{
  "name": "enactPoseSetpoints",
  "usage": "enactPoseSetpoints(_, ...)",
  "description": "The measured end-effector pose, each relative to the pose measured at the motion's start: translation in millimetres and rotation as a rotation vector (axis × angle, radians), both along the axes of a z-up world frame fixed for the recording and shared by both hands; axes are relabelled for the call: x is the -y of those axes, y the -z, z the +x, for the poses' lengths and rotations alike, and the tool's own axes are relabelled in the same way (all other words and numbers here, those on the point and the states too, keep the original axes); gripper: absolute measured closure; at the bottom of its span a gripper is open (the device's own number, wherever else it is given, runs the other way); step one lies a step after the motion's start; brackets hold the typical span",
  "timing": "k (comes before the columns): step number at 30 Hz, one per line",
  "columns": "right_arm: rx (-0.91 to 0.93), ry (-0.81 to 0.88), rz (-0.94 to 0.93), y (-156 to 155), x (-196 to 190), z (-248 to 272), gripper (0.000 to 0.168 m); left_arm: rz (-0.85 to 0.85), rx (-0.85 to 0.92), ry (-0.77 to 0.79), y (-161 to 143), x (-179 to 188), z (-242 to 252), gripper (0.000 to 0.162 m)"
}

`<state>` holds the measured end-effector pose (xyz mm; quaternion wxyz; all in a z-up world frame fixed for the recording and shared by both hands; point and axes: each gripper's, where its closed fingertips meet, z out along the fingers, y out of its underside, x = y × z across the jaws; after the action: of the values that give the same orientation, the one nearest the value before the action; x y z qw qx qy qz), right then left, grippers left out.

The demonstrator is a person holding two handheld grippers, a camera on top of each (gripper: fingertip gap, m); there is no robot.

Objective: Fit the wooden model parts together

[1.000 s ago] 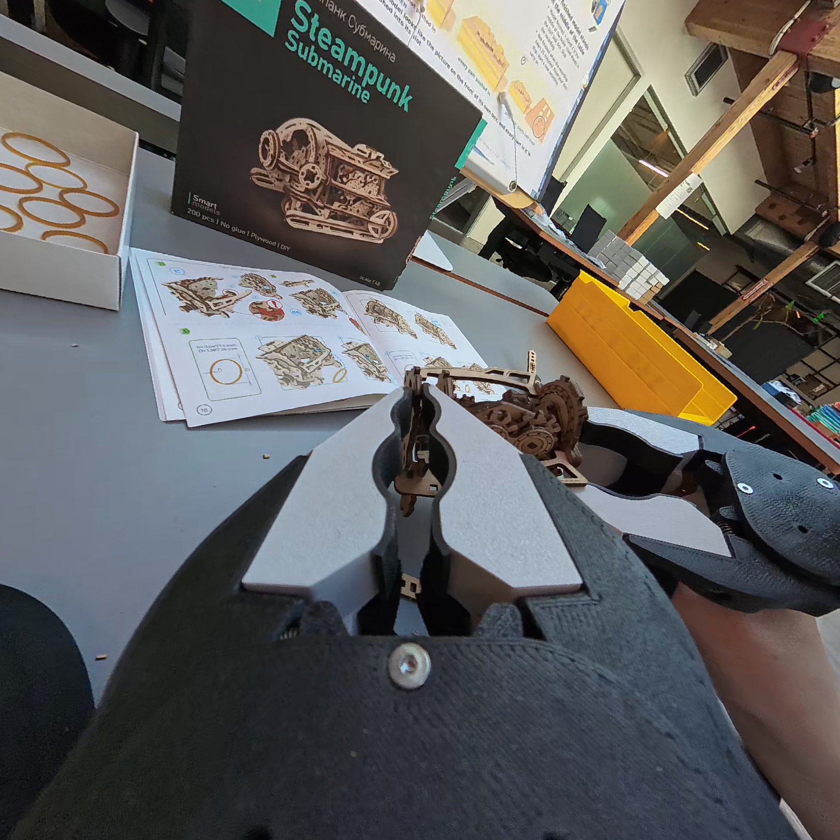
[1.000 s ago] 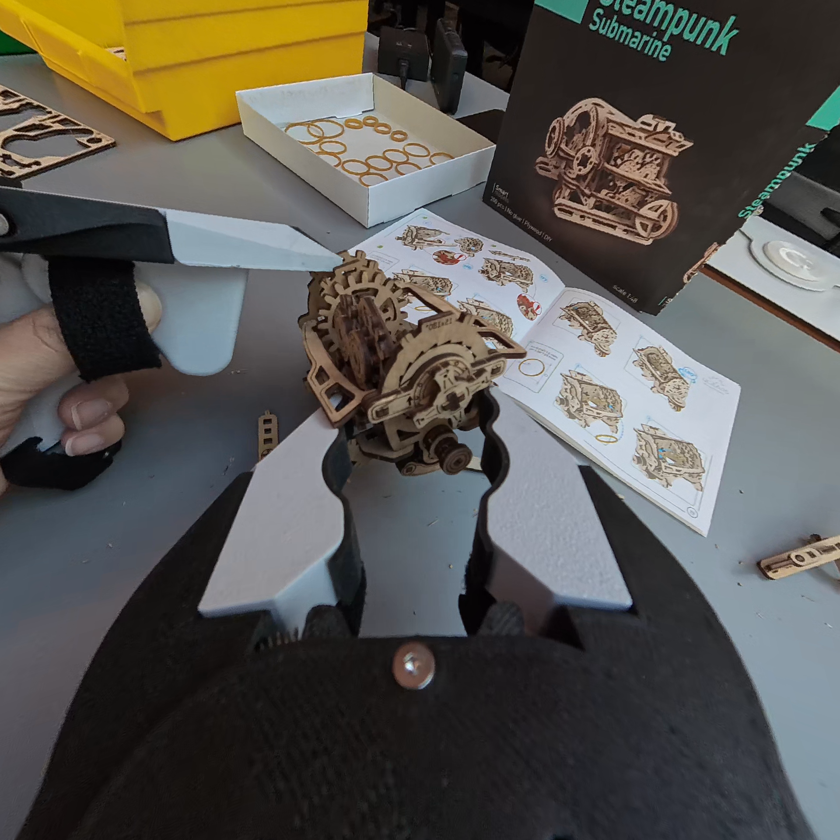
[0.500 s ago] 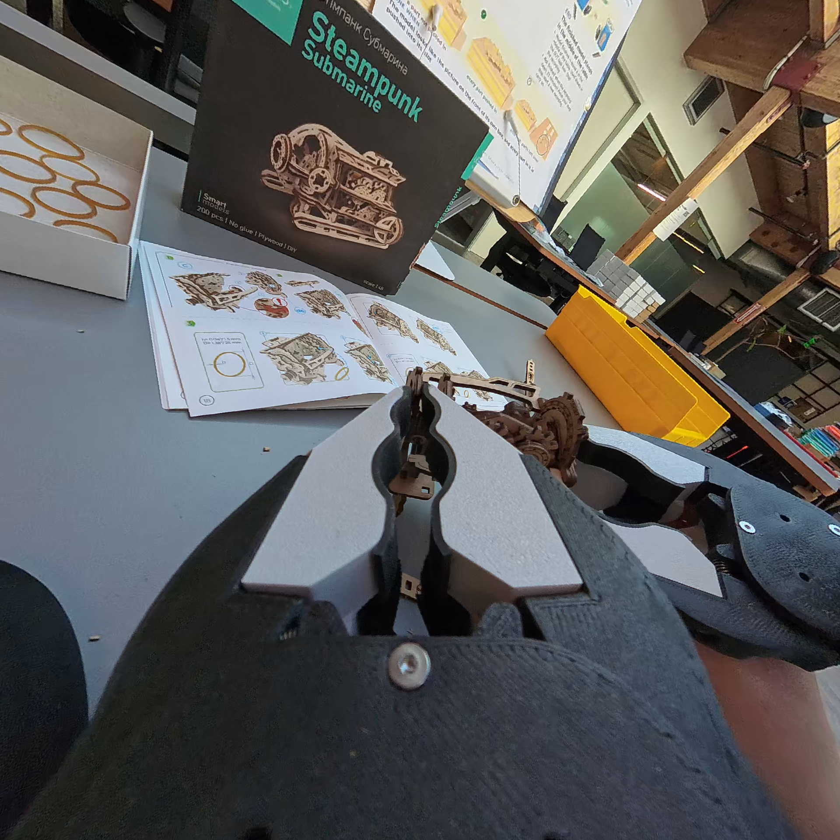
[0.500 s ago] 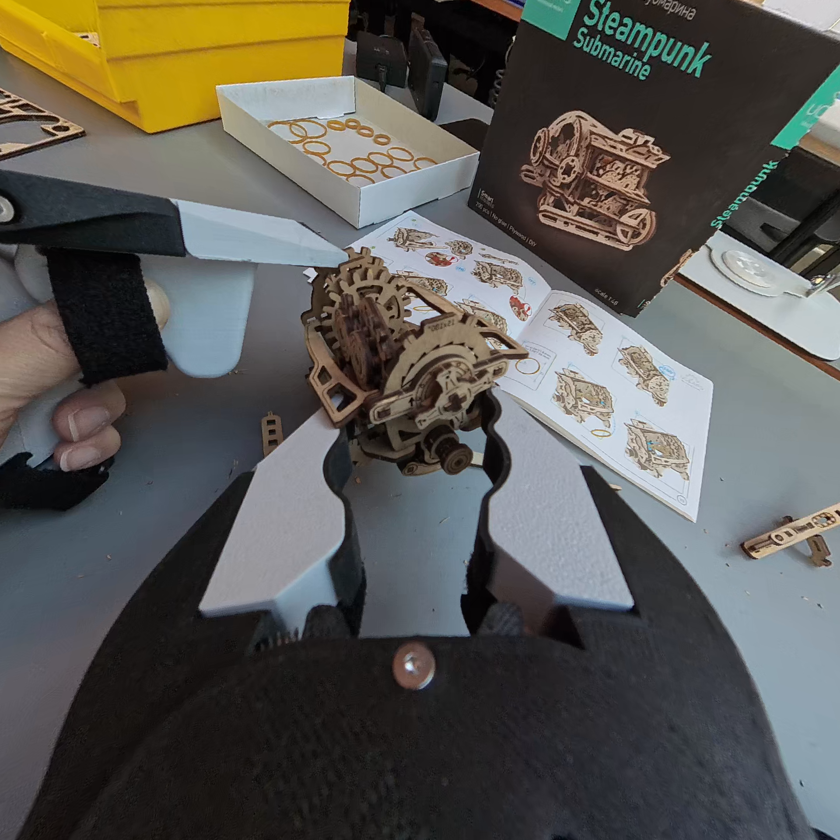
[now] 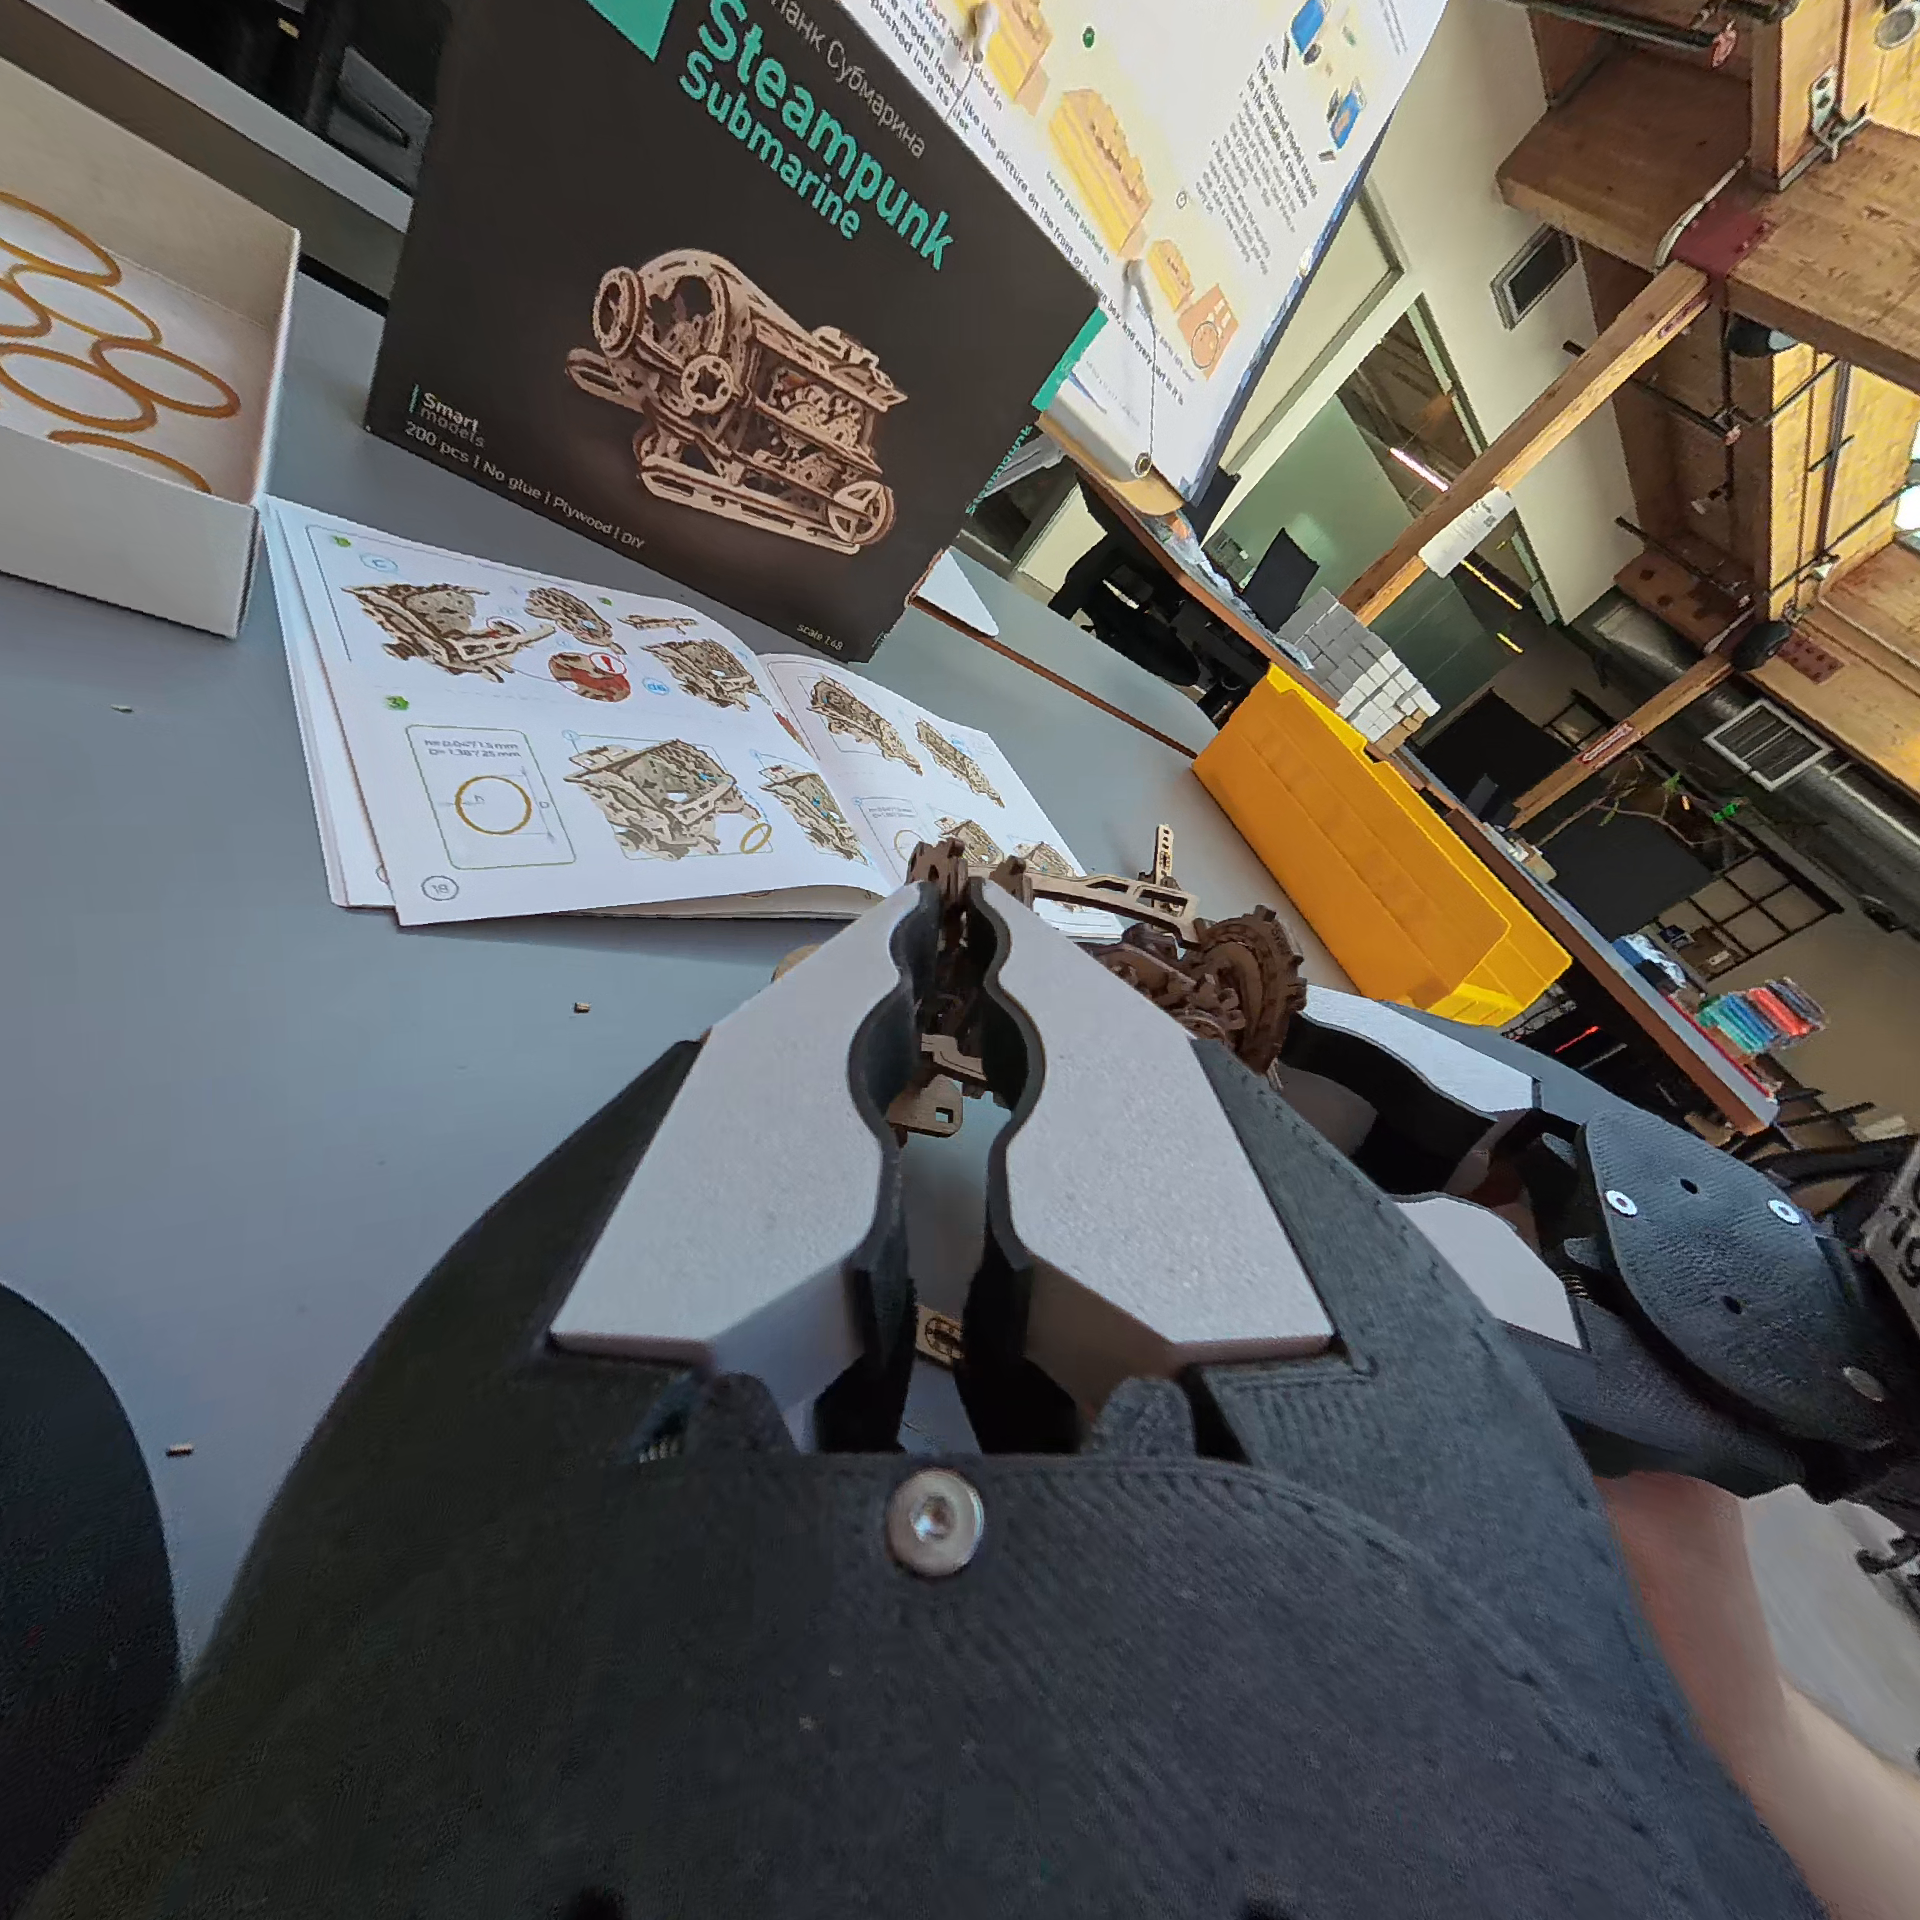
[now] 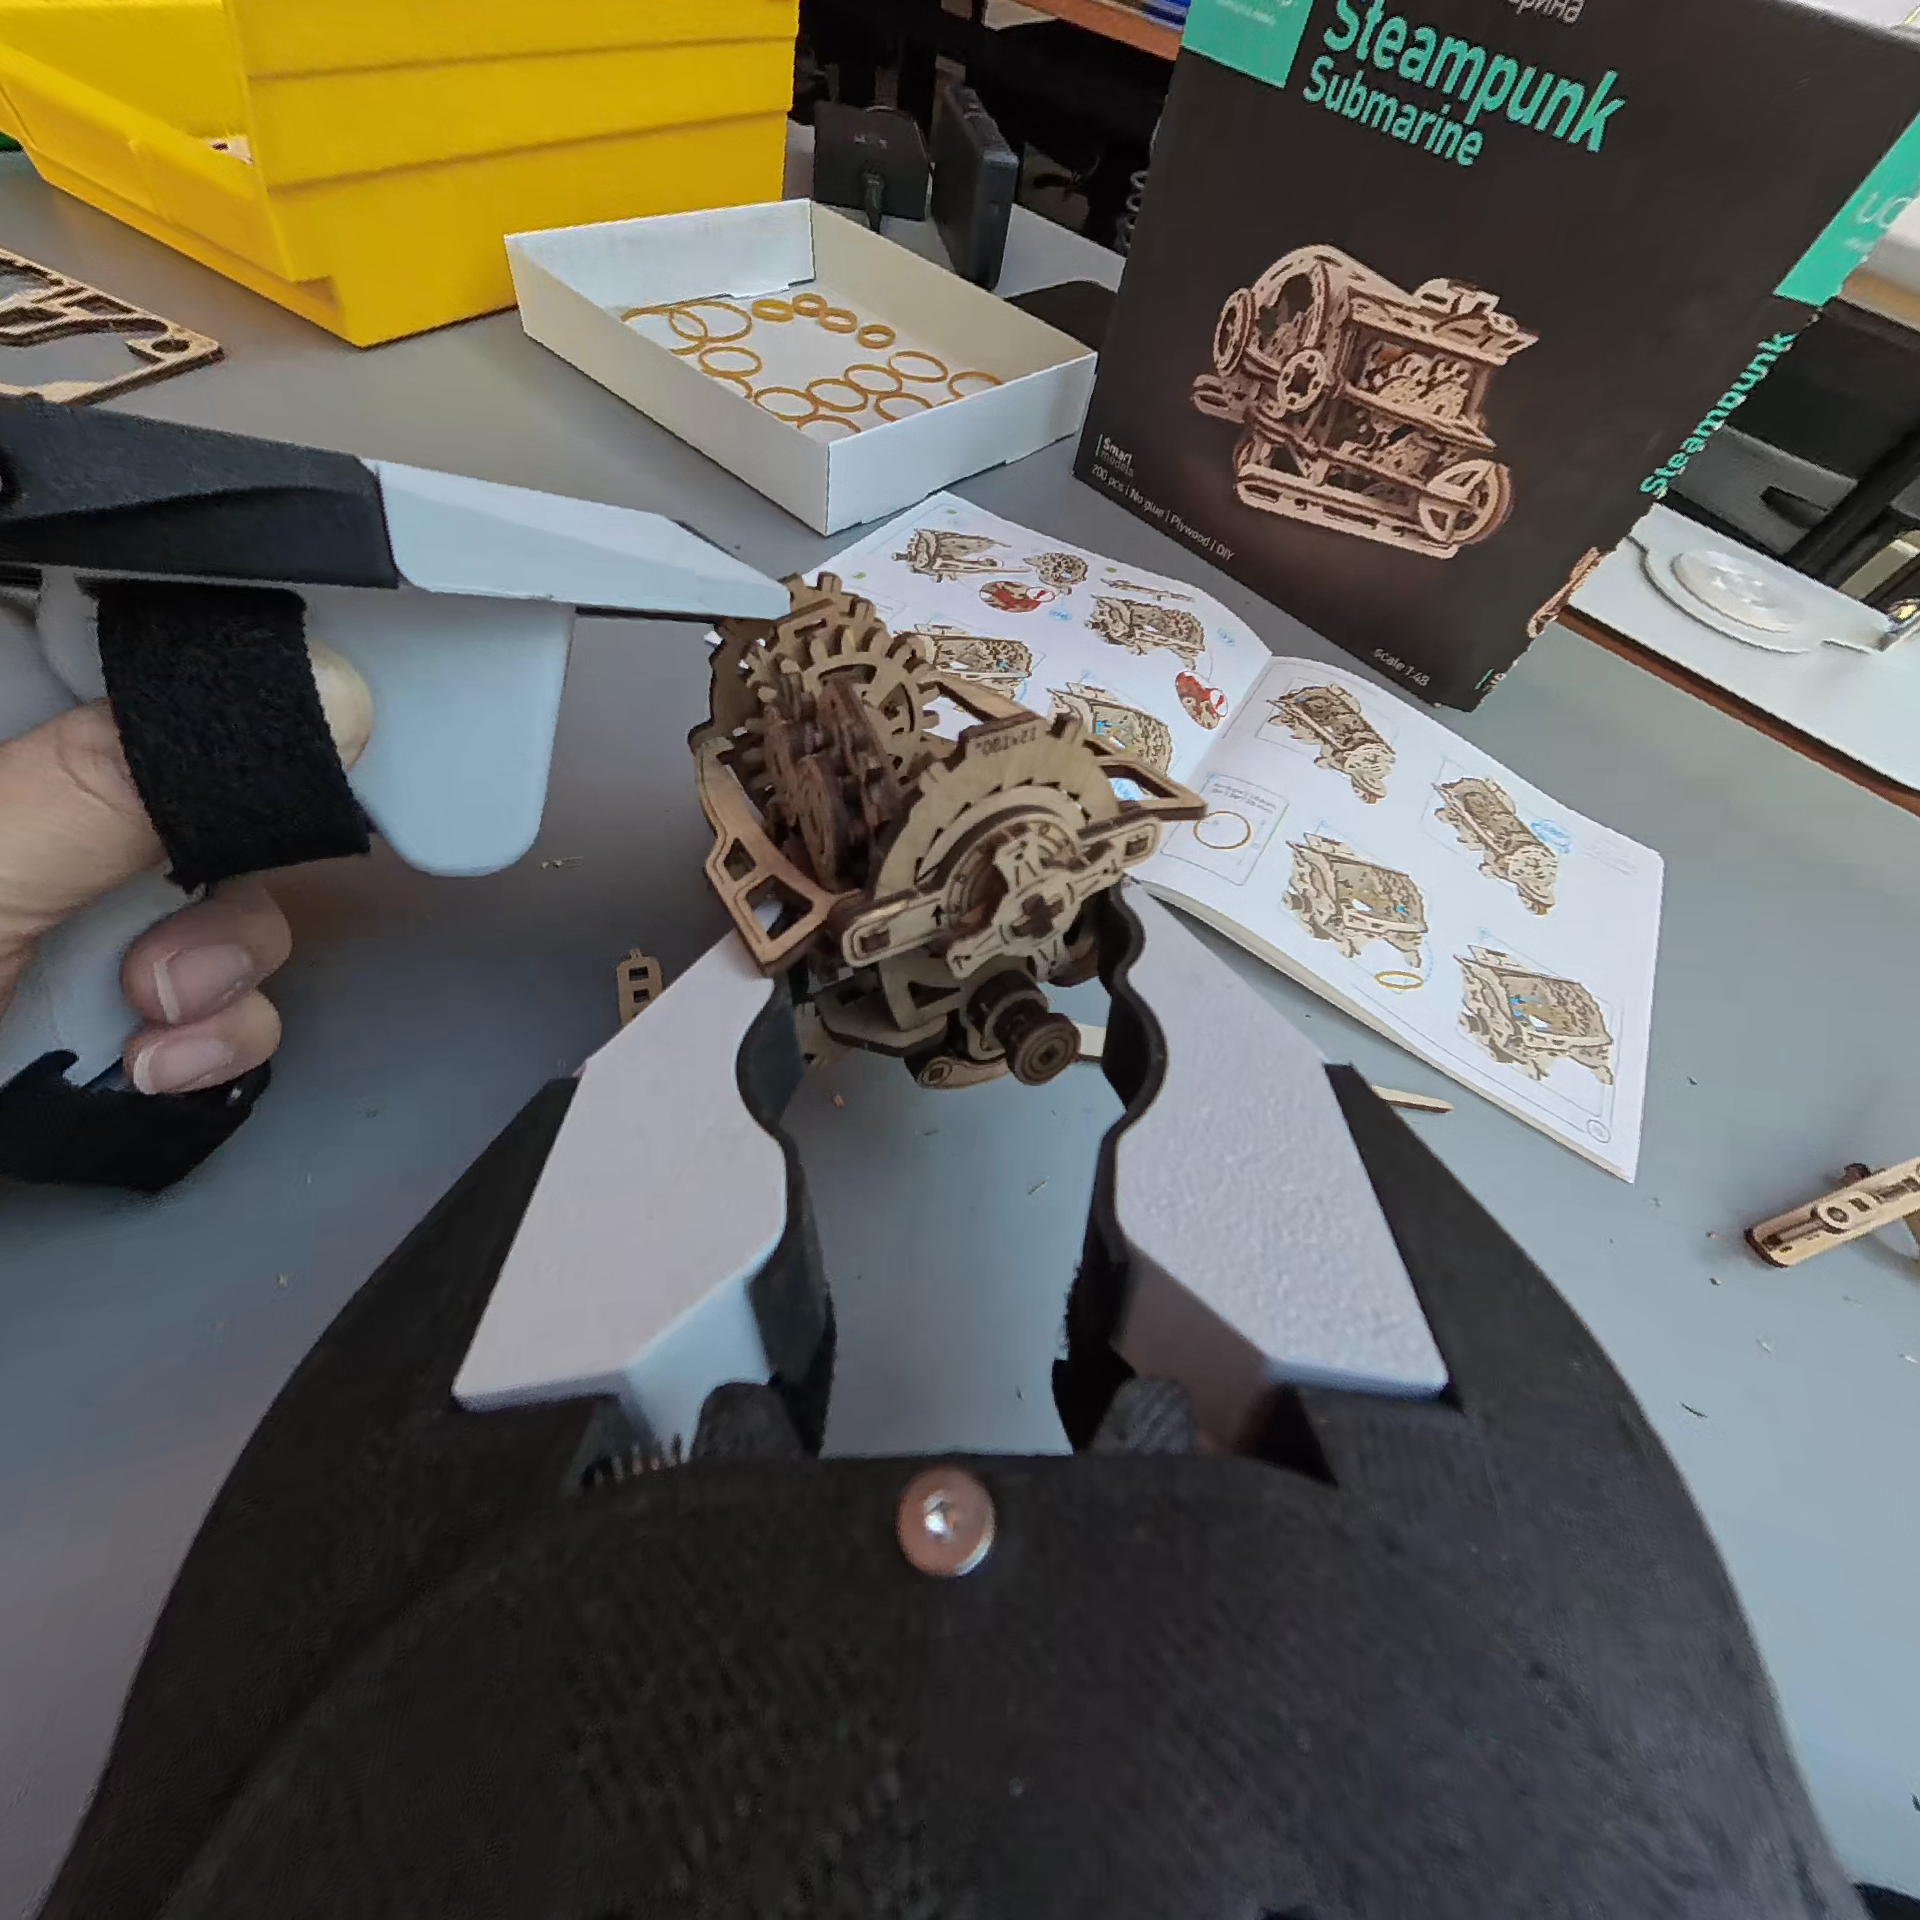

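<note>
Model (image 6: 914,852), a wooden gear assembly, sits clamped between the right gripper's (image 6: 940,935) tips, held above the grey table (image 6: 312,1299). From the left, the left gripper (image 6: 769,603) meets the model's top gears, narrowed onto a thin wooden part (image 5: 951,997) pinched between its jaws. Beyond the right gripper lie an open booklet (image 6: 1403,831), a dark box (image 6: 1455,312) and a white tray (image 6: 831,457) of rings.

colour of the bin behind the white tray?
Yellow bin, plain and unpatterned; clearest in the right wrist view, behind the white tray.
</note>
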<state>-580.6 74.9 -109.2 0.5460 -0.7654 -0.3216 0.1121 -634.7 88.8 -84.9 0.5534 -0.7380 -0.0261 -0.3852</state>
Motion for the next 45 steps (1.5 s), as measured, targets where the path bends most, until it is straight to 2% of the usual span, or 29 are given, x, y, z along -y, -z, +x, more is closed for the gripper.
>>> enactPoseSetpoints(9, 0.03, -0.054, 0.03, -4, -3, -7, 0.112, -0.095, 0.158, 0.052, 3, -3, -13, 0.159)
enactPoseSetpoints(16, 0.142, -0.114, 0.079, -4, -2, -12, 0.112, -0.108, 0.126, 0.101, 4, 1, -15, 0.159)
enactPoseSetpoints(20, 0.138, -0.141, 0.073, -9, -2, -14, 0.113, -0.102, 0.082, 0.12, 5, 3, -15, 0.159)
enactPoseSetpoints(45, 0.363, -0.232, 0.128, -12, -13, -17, 0.113, -0.198, 0.072, 0.233, 13, 2, -17, 0.159)
